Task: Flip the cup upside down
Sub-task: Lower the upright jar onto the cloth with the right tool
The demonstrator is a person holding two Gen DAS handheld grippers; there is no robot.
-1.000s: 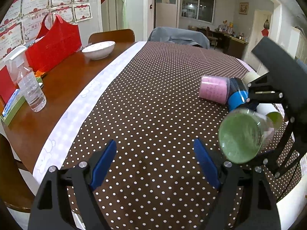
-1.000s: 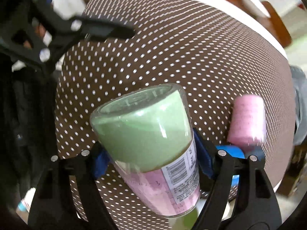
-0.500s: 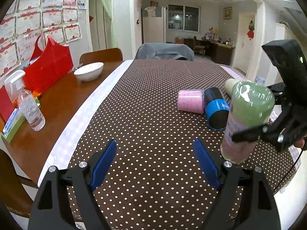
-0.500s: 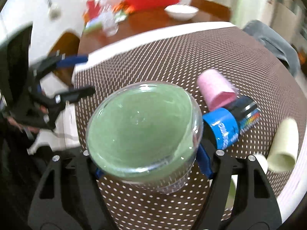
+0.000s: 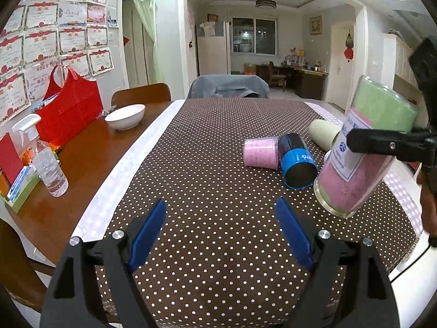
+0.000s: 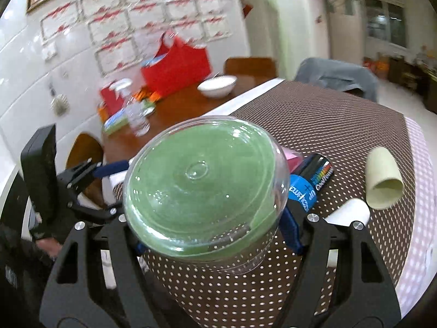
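Observation:
A clear plastic cup (image 5: 363,147) with green and pink inside and a white label is held by my right gripper (image 6: 210,235), which is shut on its sides. The cup is base up and tilted, its rim just above or touching the dotted cloth; I cannot tell which. In the right wrist view its green base (image 6: 204,186) fills the middle. My left gripper (image 5: 221,235) is open and empty, low over the near part of the cloth, left of the cup.
A pink cup (image 5: 260,151), a blue and black cup (image 5: 297,164) and a cream cup (image 5: 323,134) lie on their sides on the brown dotted cloth (image 5: 204,164). A white bowl (image 5: 125,112), red bag (image 5: 68,109) and spray bottle (image 5: 46,164) stand at left.
The right gripper turned the clear cup from lying sideways to base up and lowered it toward the cloth. The left gripper stayed open and in place.

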